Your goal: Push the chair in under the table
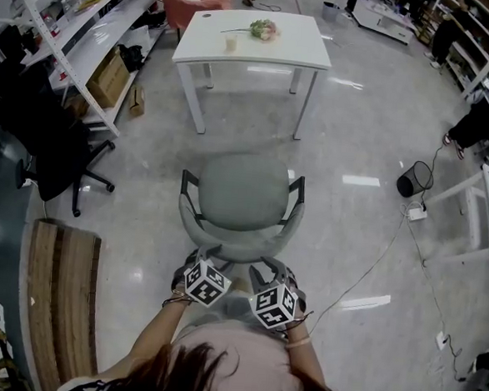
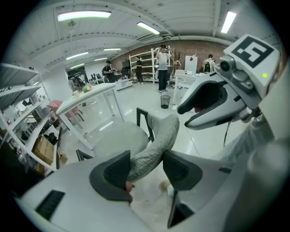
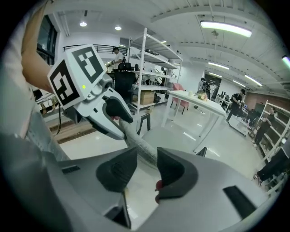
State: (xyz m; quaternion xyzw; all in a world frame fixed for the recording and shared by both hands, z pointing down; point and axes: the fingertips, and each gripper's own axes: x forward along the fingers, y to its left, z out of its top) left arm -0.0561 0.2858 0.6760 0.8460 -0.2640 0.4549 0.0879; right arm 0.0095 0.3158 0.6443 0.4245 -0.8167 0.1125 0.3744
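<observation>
While left gripper (image 2: 147, 166) and right gripper (image 3: 146, 168) clamp its backrest (image 1: 236, 248), the chair (image 1: 243, 190) stands ahead

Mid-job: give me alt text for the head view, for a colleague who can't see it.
Seen from above, a grey chair stands centre frame, its seat facing a white table ahead, with bare floor between them. The left gripper and right gripper sit side by side at the top of its backrest, nearest the camera.

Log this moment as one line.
left gripper: shut on backrest | right gripper: shut on backrest | chair: not yet under table
</observation>
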